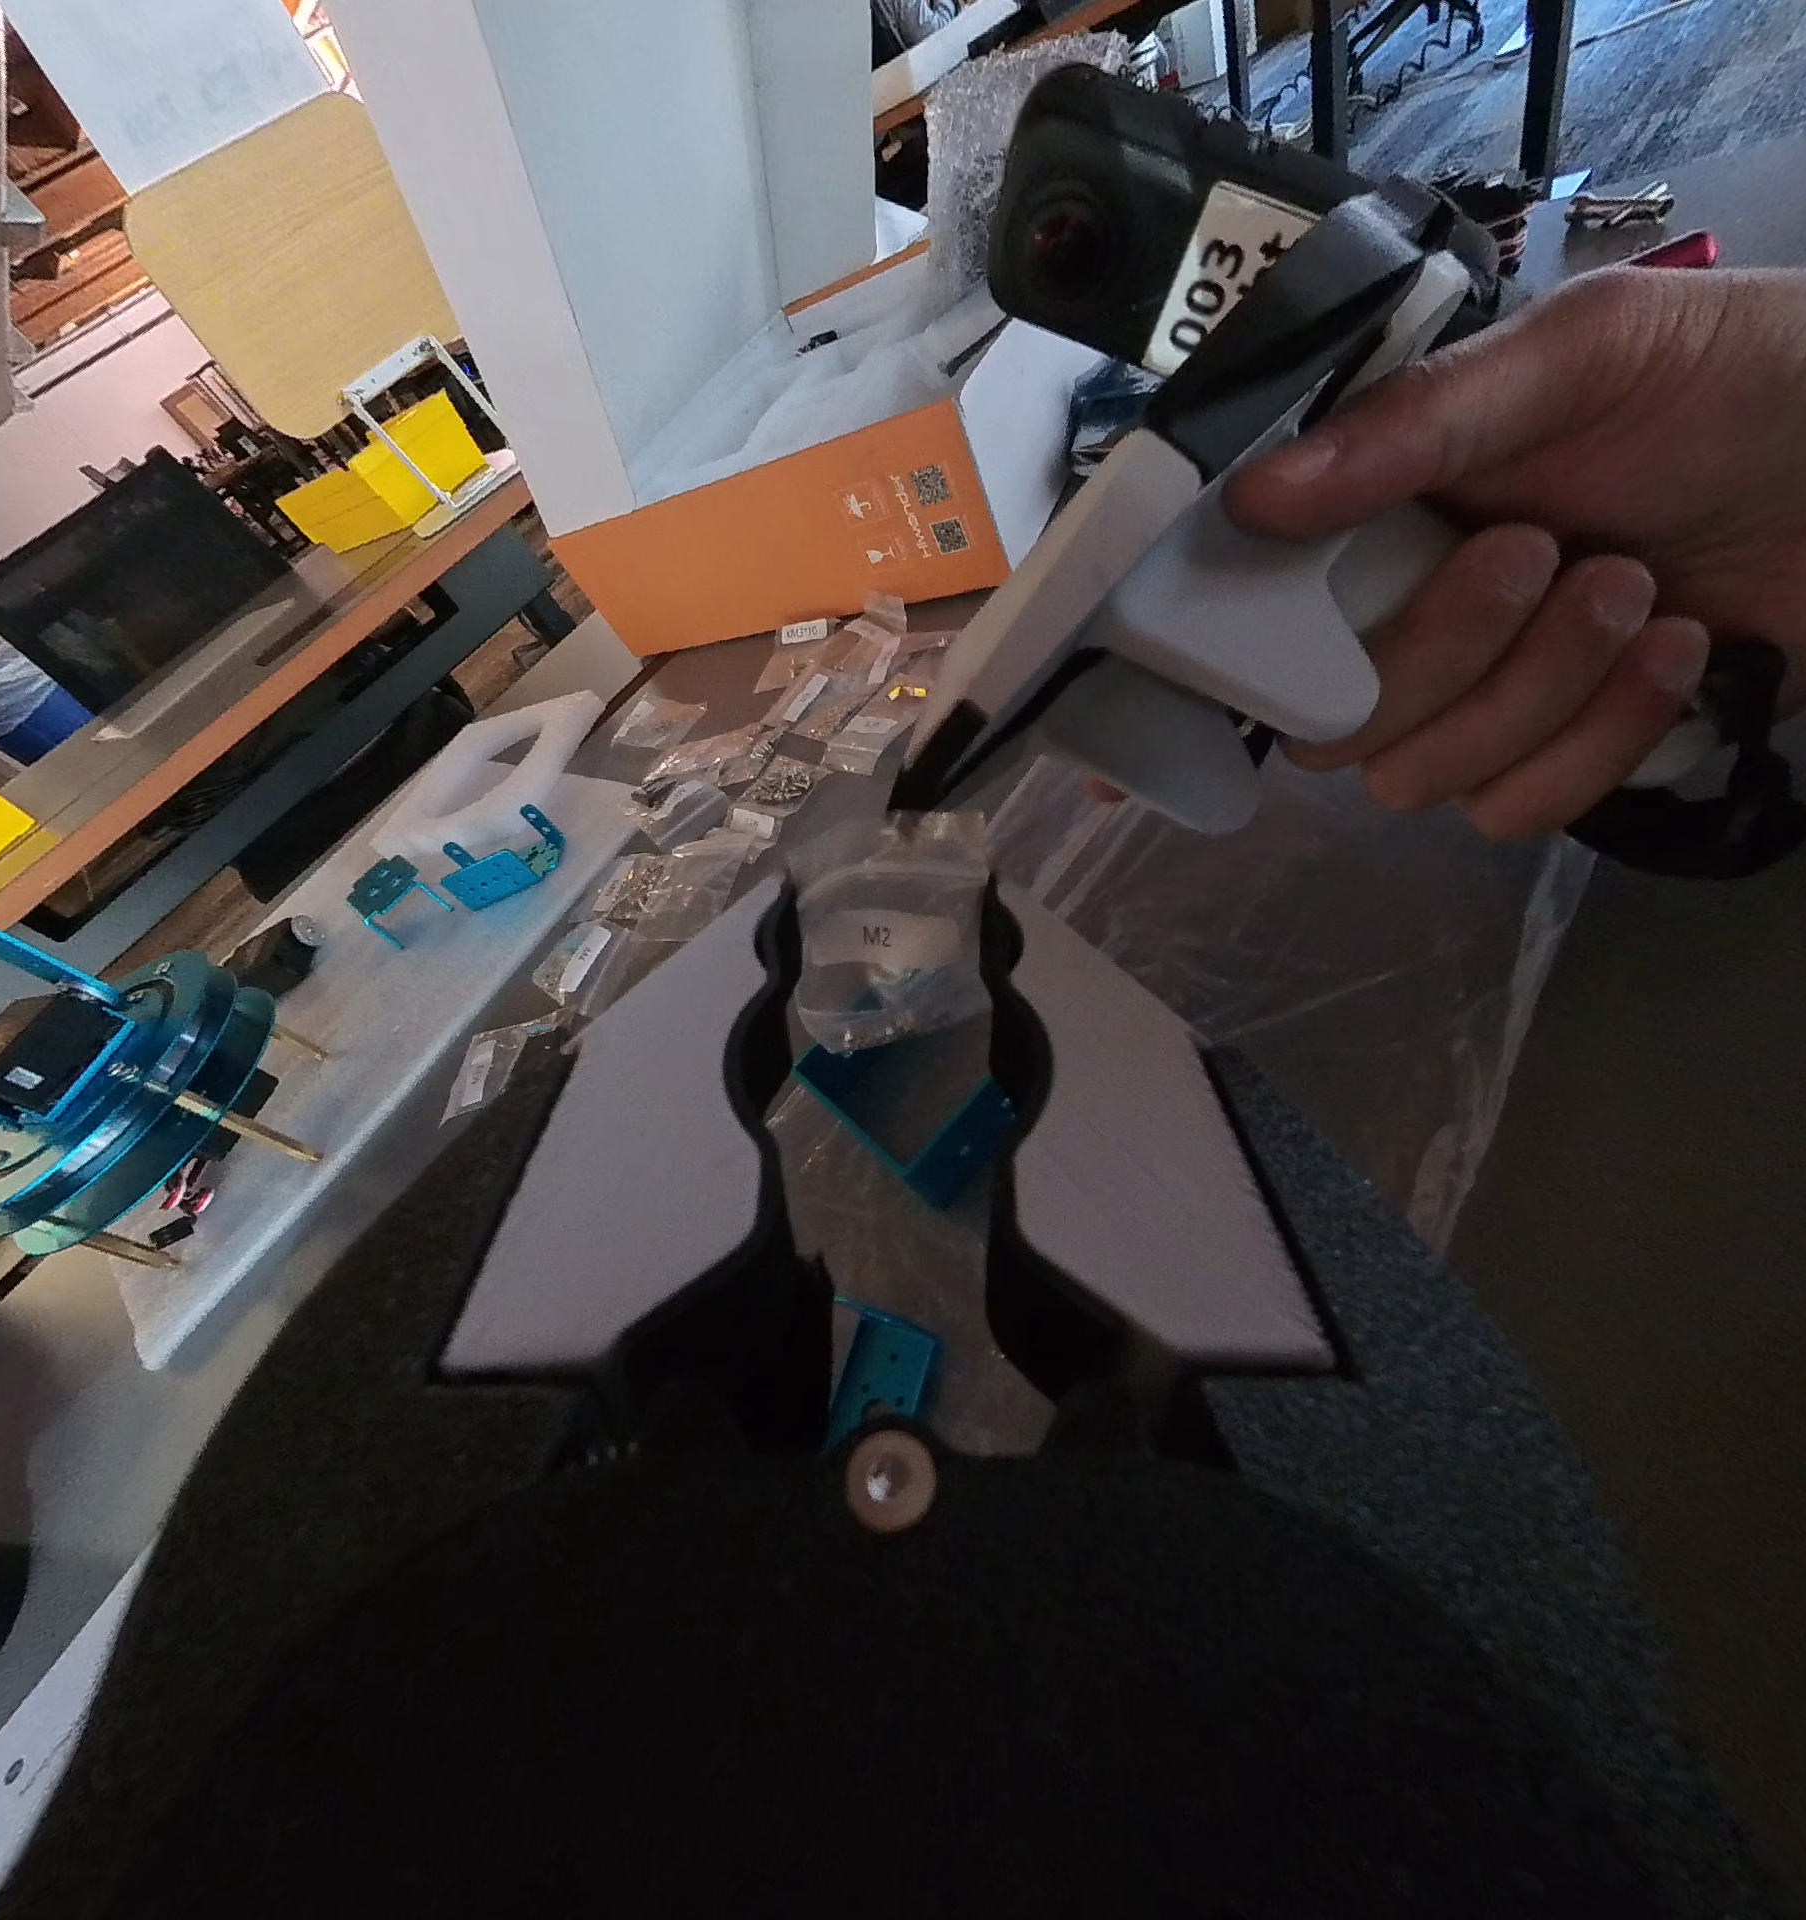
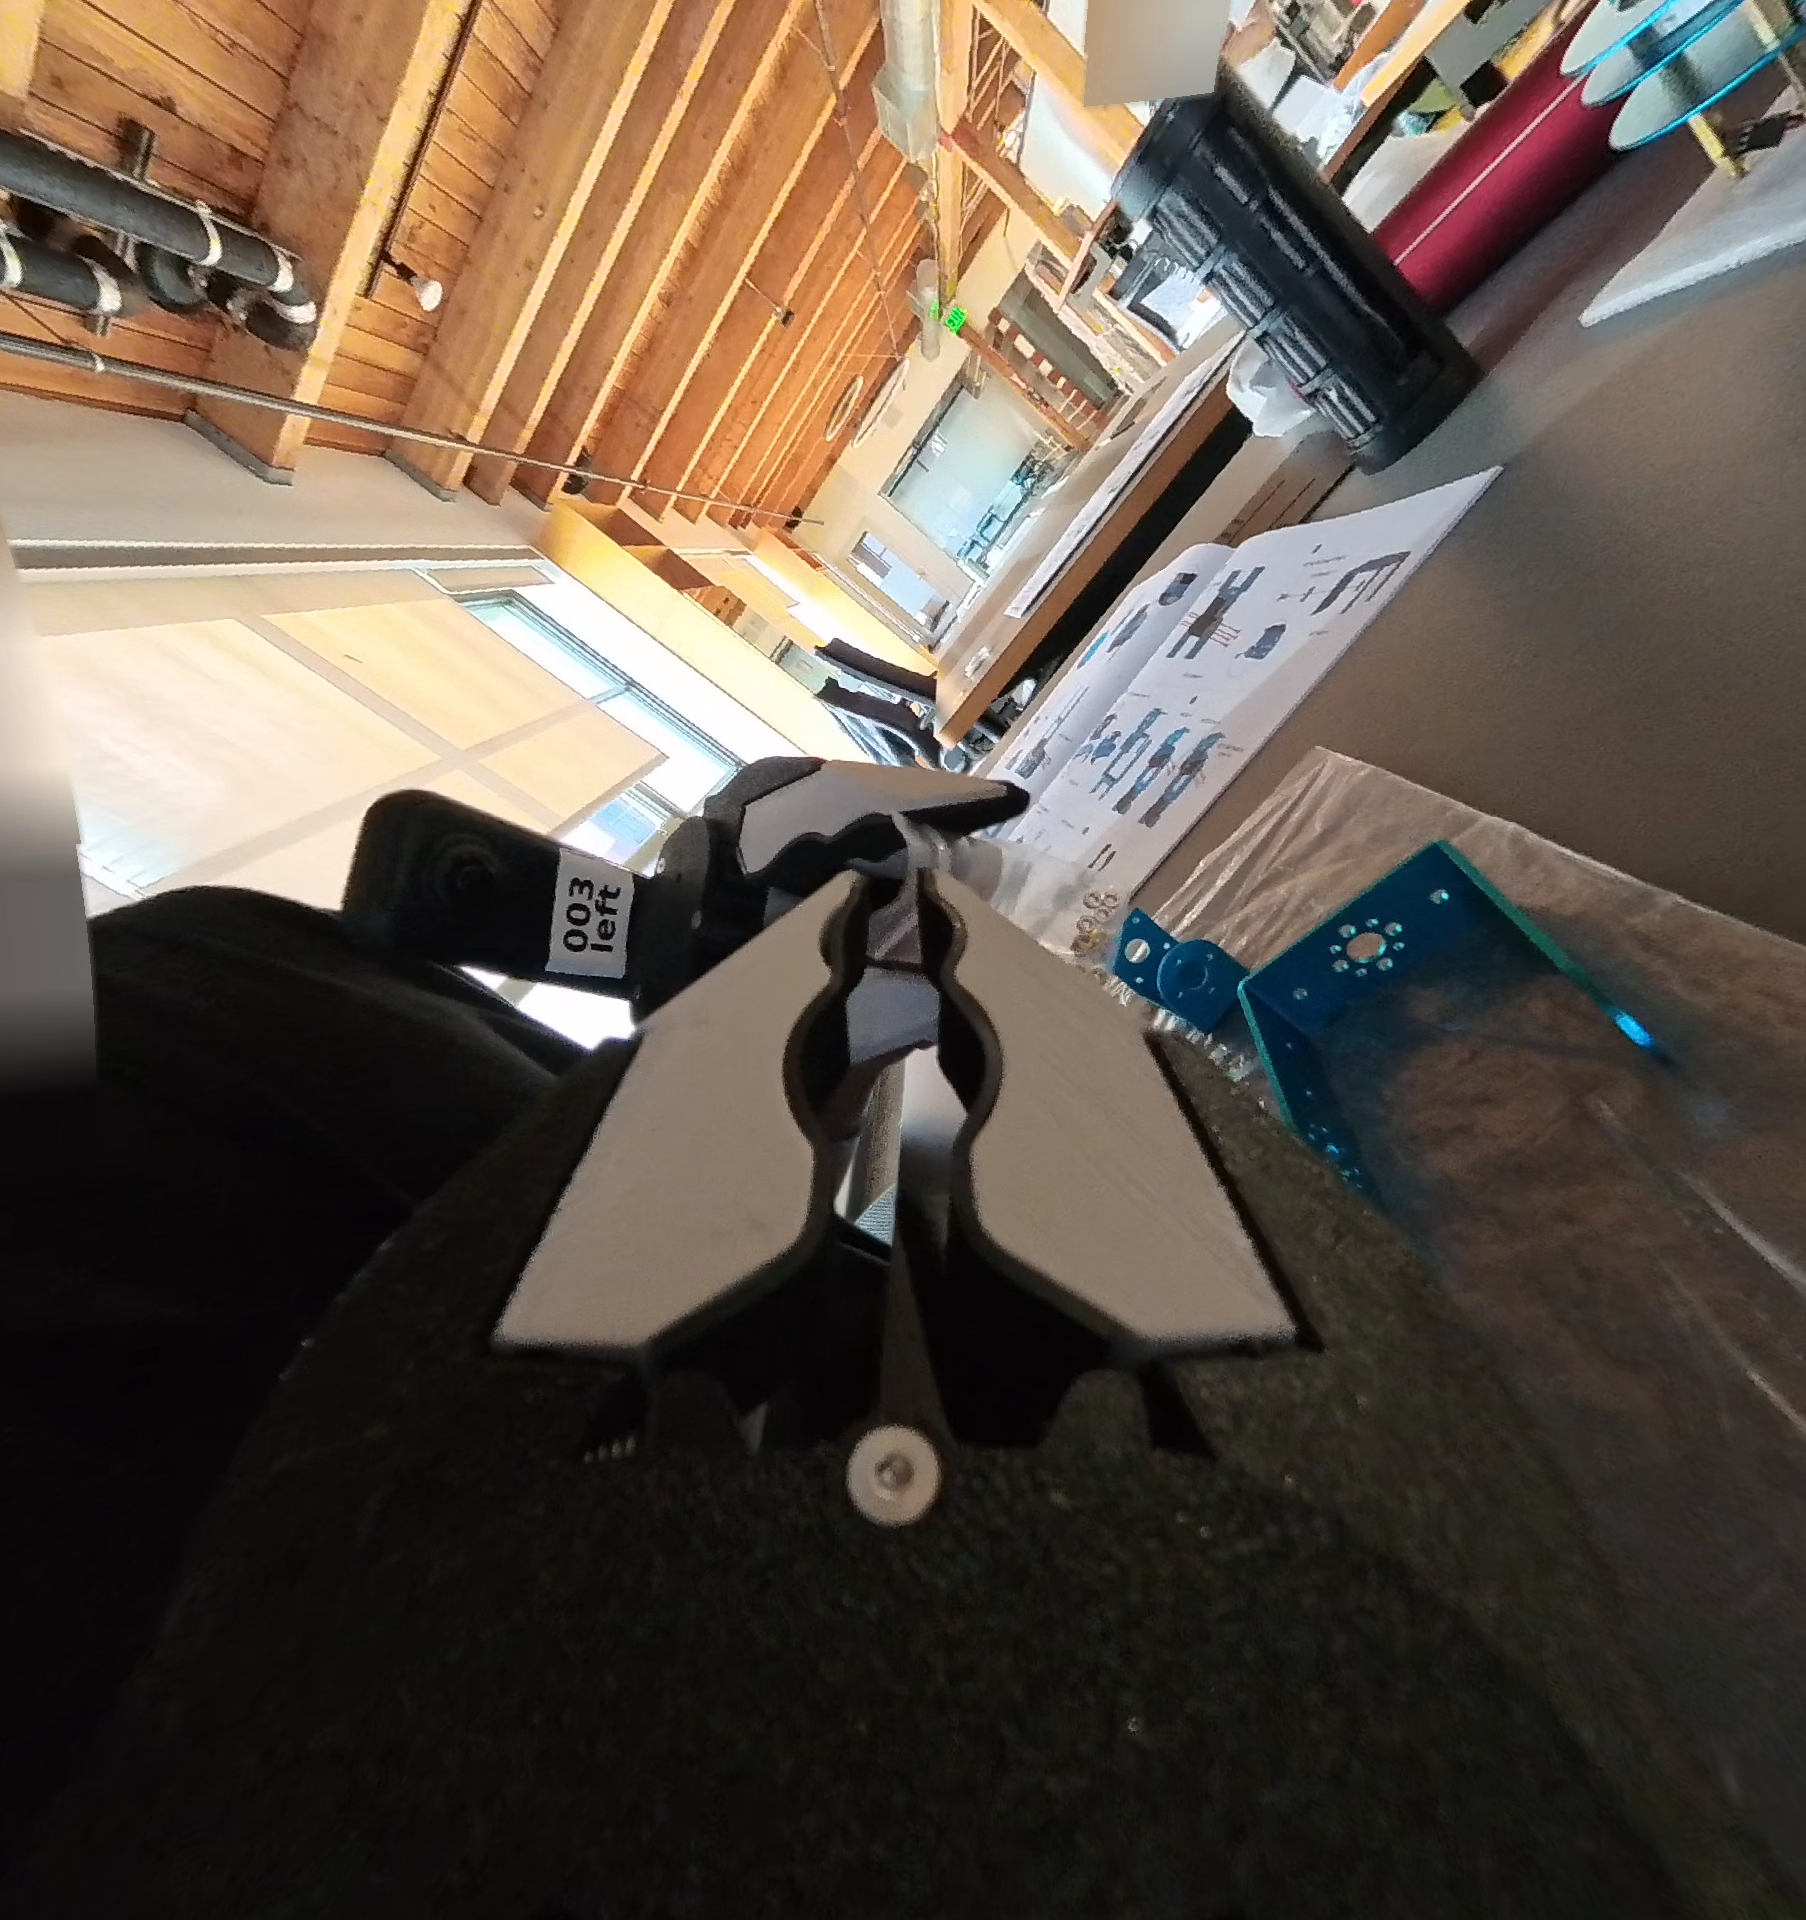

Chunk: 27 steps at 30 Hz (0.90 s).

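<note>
My left gripper [image 1: 883, 904] is shut on a small clear plastic bag [image 1: 883, 966] with a white label, holding it by its sides above the table. My right gripper [image 1: 914, 795], held by a hand, comes in from the upper right and pinches the bag's top edge. In the right wrist view my right gripper [image 2: 891, 894] is shut on the bag's edge [image 2: 930, 844], with the left gripper [image 2: 982, 816] just beyond. Under the bag lie blue metal brackets [image 1: 909, 1122] in a large clear bag [image 1: 1294, 935]; the brackets also show in the right wrist view [image 2: 1398, 966].
Several small bags of screws [image 1: 733, 769] lie on the dark table. An open orange and white box [image 1: 774, 520] stands behind them. Blue brackets [image 1: 494, 873] and a round blue base with a servo [image 1: 99, 1081] sit at the left. A printed sheet [image 2: 1242, 665] lies farther off. Both grippers' tips are close together, under 4 cm apart.
</note>
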Available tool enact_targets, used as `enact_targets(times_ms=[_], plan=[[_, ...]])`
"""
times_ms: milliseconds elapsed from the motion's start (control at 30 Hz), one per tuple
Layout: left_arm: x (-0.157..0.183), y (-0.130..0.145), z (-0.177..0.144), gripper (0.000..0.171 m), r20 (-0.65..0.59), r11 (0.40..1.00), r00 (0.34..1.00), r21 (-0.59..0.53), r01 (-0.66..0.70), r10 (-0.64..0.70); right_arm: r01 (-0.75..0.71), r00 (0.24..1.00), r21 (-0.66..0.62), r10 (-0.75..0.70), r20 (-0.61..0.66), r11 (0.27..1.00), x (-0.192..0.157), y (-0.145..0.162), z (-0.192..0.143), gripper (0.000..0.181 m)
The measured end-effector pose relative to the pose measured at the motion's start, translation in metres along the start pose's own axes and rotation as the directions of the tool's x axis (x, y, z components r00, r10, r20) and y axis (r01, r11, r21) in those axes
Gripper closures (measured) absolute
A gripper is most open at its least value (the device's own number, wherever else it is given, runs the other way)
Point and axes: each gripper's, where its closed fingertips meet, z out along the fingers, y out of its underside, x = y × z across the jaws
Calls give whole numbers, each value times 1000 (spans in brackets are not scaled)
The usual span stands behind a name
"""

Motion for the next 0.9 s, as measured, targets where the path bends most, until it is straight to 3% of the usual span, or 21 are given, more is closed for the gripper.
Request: enact_targets(times_ms=[900], plan=[[1,2,2,138,-10,1000,1000,-11,-4,4,-26,1000,-17,26,-4,1000,7,5,-1,181]])
